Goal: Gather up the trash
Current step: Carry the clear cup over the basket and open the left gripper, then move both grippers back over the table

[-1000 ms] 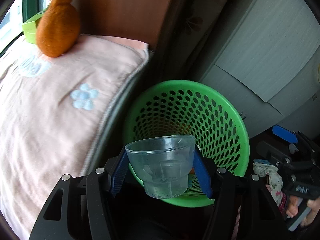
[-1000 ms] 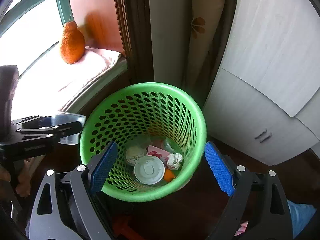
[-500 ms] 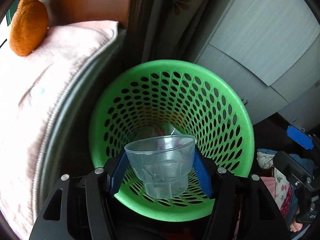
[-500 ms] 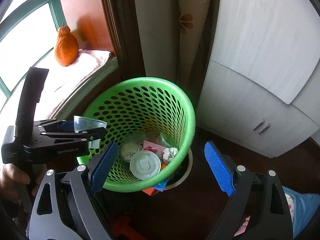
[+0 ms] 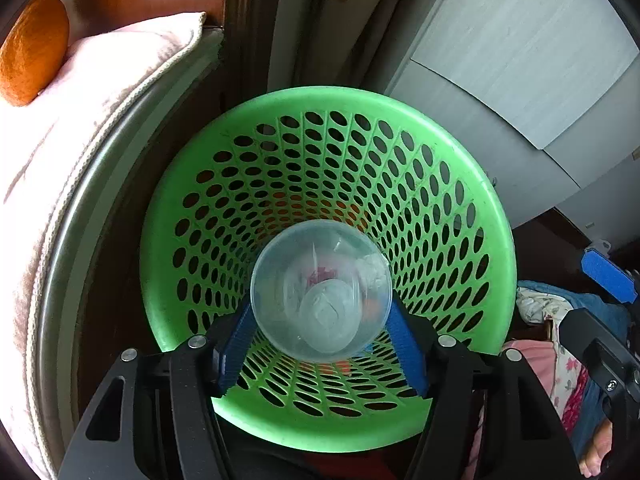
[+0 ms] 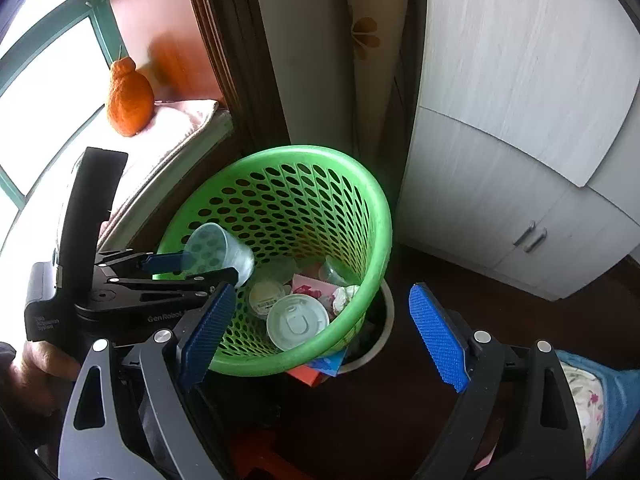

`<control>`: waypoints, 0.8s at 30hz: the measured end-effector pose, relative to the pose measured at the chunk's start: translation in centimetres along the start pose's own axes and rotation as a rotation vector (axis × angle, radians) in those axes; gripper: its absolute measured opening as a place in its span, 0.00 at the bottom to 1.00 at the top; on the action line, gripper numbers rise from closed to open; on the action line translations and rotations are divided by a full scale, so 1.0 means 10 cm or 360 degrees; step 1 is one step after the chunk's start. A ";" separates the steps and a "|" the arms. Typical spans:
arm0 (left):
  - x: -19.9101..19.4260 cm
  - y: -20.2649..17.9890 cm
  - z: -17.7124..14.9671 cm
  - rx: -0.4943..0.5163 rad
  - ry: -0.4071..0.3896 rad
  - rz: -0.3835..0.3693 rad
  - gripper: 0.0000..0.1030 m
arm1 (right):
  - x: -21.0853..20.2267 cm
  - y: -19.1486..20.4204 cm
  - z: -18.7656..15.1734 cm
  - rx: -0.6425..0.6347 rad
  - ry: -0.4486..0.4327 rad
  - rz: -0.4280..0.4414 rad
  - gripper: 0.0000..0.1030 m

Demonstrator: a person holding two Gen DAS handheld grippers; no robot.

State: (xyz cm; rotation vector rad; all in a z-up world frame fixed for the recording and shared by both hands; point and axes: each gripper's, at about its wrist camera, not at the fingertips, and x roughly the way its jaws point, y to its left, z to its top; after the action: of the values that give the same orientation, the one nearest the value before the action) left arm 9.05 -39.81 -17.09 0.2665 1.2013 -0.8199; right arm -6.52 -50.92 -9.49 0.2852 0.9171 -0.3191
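The green basket point(image 6: 352, 216) holds a white lid point(image 6: 298, 322), wrappers and cups — seen only from the right wrist. The clear plastic cup point(image 5: 320, 292), tipped, sits between the left hand-held gripper point(image 5: 320, 344), whose jaws have just been opening; the right hand-held gripper point(image 6: 320, 330) gapes wide, empty.

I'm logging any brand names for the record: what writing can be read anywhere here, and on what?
"GenRobot": partly hidden white print on the black body of the left gripper, seen from the right wrist.
Small white print at that body's rear end: too blurred to read.
Label on the small round lid in the green basket: too small to read.
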 end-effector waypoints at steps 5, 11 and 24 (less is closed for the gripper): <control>-0.04 -0.01 -0.02 -0.0015 -0.0011 -0.0006 0.63 | -0.03 0.01 -0.02 -0.0002 -0.0007 0.0007 0.85; -0.20 0.03 -0.06 -0.0028 -0.0064 -0.0014 0.64 | -0.08 0.06 -0.03 0.0002 -0.0023 0.0028 0.85; -0.81 0.25 -0.19 -0.0044 -0.0262 0.0138 0.78 | -0.19 0.33 0.03 -0.0030 -0.0069 0.0078 0.85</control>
State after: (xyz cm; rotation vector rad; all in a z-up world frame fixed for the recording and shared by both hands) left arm 8.39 -33.58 -11.12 0.2224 1.0389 -0.7348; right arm -6.10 -47.68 -7.46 0.2823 0.8686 -0.2701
